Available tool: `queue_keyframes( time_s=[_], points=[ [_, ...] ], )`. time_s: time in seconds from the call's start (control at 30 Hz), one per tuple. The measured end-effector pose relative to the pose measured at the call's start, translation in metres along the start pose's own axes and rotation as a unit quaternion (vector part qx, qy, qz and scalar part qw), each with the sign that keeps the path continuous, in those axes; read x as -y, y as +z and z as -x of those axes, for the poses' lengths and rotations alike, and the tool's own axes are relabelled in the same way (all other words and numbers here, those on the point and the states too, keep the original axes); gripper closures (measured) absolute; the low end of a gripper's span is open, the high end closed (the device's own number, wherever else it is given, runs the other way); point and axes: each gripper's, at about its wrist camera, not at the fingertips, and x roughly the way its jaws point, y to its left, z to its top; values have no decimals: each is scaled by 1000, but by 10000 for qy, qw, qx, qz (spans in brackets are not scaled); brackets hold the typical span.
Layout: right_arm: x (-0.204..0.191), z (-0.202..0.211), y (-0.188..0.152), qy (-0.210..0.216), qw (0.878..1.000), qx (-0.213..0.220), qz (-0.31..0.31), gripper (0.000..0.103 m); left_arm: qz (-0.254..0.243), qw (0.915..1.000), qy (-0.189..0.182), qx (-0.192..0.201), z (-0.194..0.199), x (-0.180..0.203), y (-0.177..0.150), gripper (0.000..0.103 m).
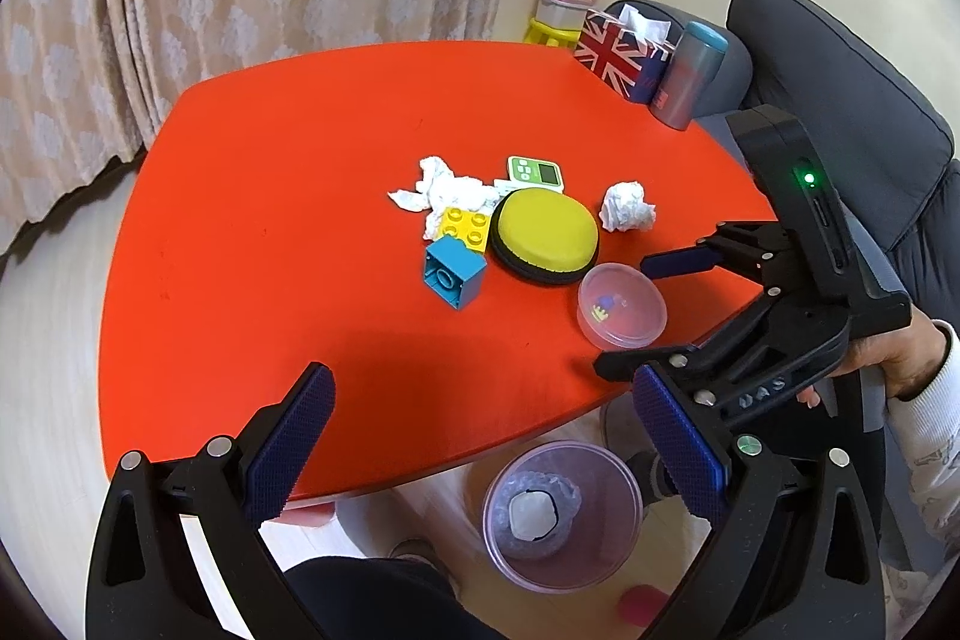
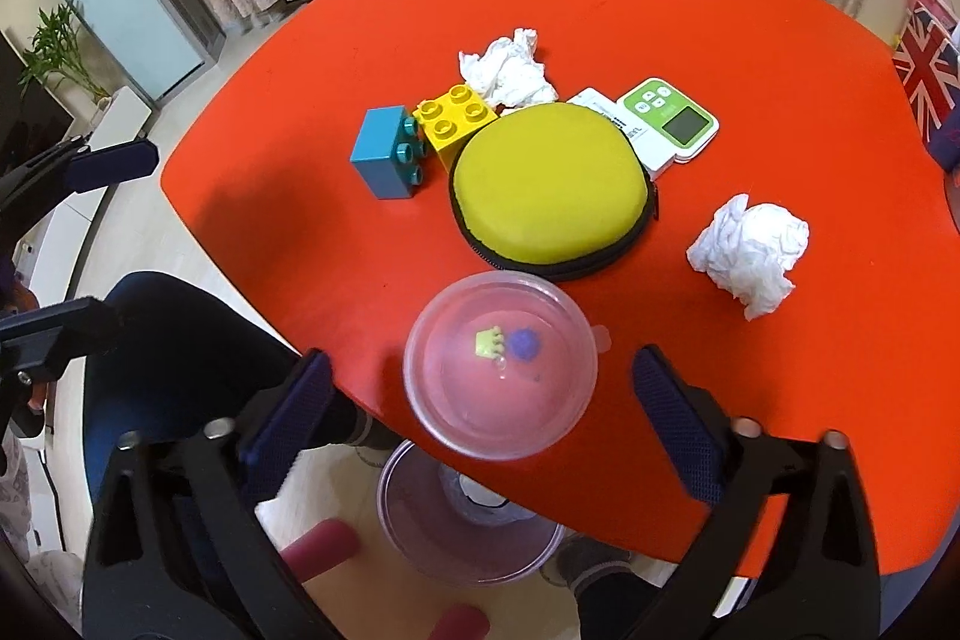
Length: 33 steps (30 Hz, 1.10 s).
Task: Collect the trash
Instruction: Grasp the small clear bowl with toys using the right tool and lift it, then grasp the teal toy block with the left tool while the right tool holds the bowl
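- Left wrist view: we see our left gripper (image 1: 483,436) spread wide over the near edge of the red worktop (image 1: 252,220), holding and touching nothing; the right gripper (image 1: 636,307), held by a hand (image 1: 888,358), comes in from the right, its fingers parted either side of a clear lidded tub (image 1: 621,304); the nearest crumpled tissue (image 1: 627,207) lies just beyond it, nearer the right hand than the left; a second tissue wad (image 1: 441,193) sits behind the toy bricks (image 1: 459,250); the bin (image 1: 561,514) stands on the floor below the worktop edge.
- Right wrist view: our right gripper (image 2: 483,400) has its fingers open and empty, the tub (image 2: 501,364) between them but, we judge, unpressed; the tissue (image 2: 750,250) lies ahead and to the right, roughly round with no clear long axis.
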Motion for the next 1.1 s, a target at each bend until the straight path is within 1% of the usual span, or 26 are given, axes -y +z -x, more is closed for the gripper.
queue_keyframes(
  time_s=[0.07,0.13,0.43,0.67,0.83,1.1],
  points=[
    [1,-2,1,-97,9999,-47,29,32,1,10000,-6,-7,-1,0,0,8],
    [1,-2,2,-74,9999,-61,31,43,-2,10000,-13,-15,-1,0,1,8],
    [3,11,-2,-91,9998,173,-26,43,-39,10000,-49,-26,-6,2,3,7],
    [11,41,-13,-47,9991,390,-138,43,-95,9999,-66,-35,-14,3,10,8],
    [14,58,-18,-79,9987,471,-156,43,-163,9998,-85,-114,-26,-1,18,7],
    [24,76,-23,-120,9980,564,-270,43,-392,9983,-218,-363,-53,-11,30,8]
  ],
)
